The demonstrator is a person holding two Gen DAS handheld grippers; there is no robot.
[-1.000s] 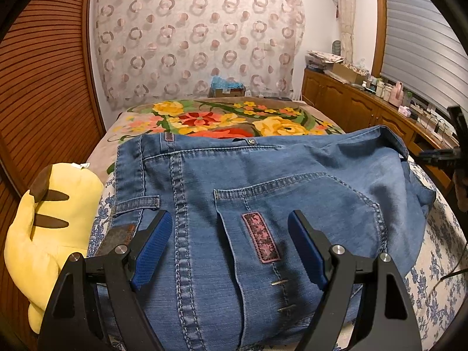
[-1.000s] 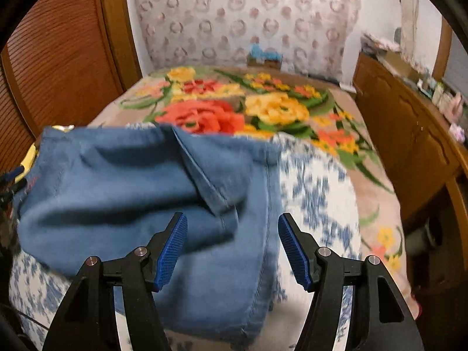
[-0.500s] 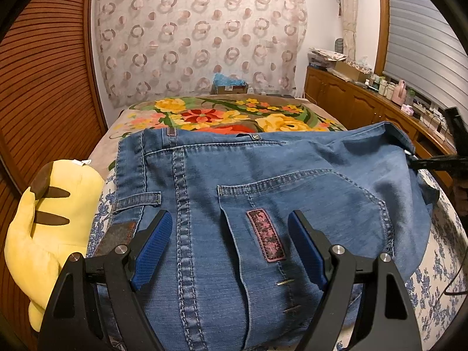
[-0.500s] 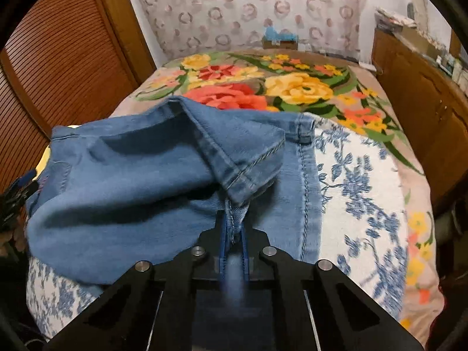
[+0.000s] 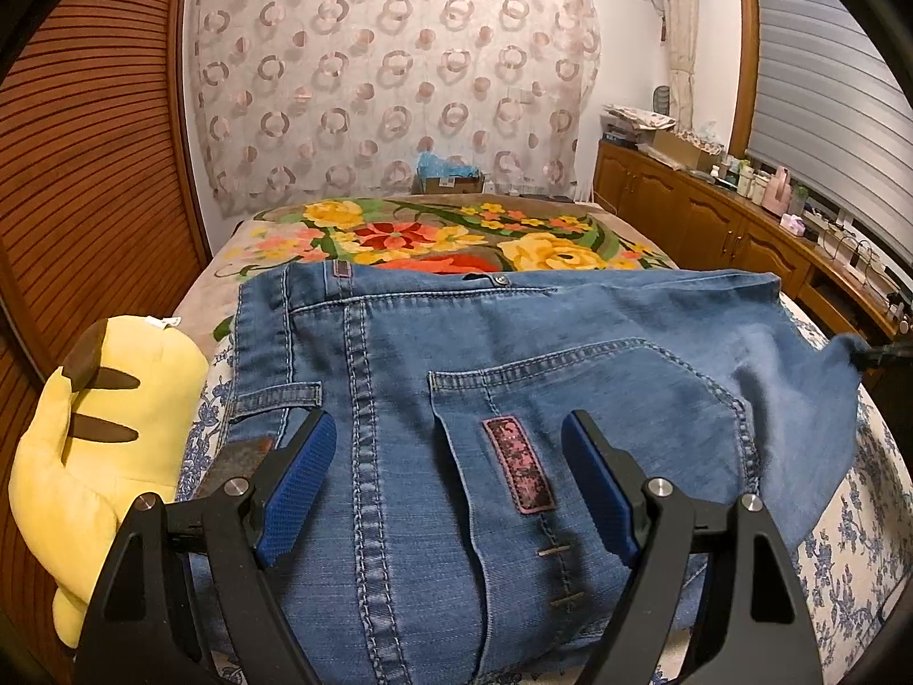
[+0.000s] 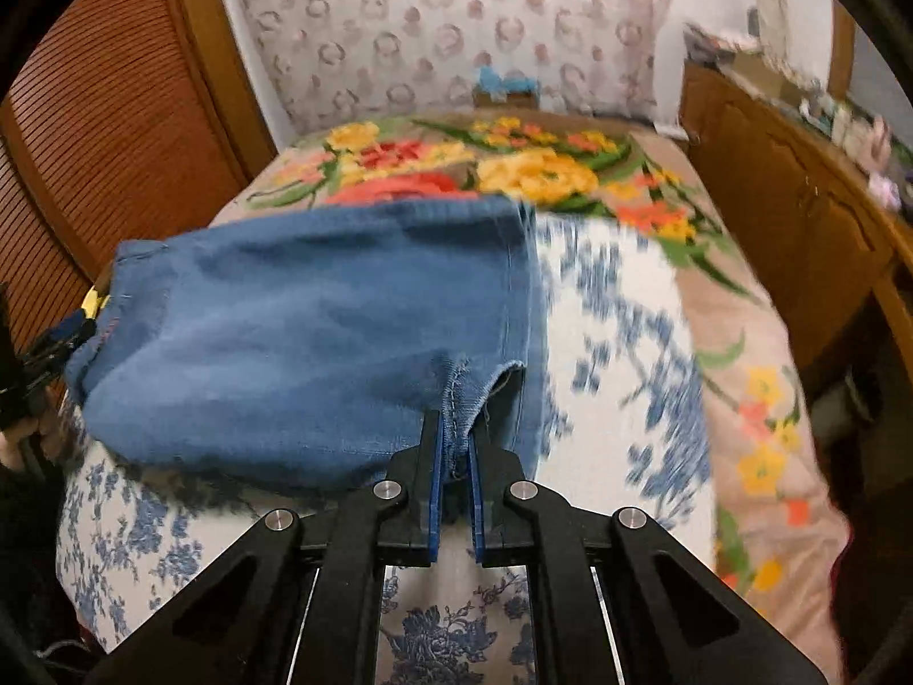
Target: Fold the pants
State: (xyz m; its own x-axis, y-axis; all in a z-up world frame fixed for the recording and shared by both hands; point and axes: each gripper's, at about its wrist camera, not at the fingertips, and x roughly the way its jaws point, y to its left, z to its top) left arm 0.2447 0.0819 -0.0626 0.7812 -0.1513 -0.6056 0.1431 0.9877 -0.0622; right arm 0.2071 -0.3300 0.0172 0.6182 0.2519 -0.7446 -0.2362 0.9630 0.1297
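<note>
Denim blue pants [image 5: 513, 399] lie across the floral-sheeted bed [image 6: 616, 342]; right gripper [image 6: 453, 451] pinches a hem, left gripper [image 5: 451, 485] fingers spread. Draw the hem evenly toward the bed's left edge.

I am in a bedroom in someone's home. A bed [image 5: 850, 536] fills most of my view, covered with a blue-flowered white sheet and, farther off, a blanket [image 5: 456, 234] with big yellow and red flowers. A yellow plush toy [image 5: 97, 434] lies at the bed's edge. A curtain [image 5: 388, 85] patterned with rings hangs across the far wall. Slatted wooden doors [image 5: 91, 171] line one side; on the other, a low wooden cabinet [image 5: 707, 222] under a window blind [image 5: 827, 85] carries bottles, boxes and small household clutter.
</note>
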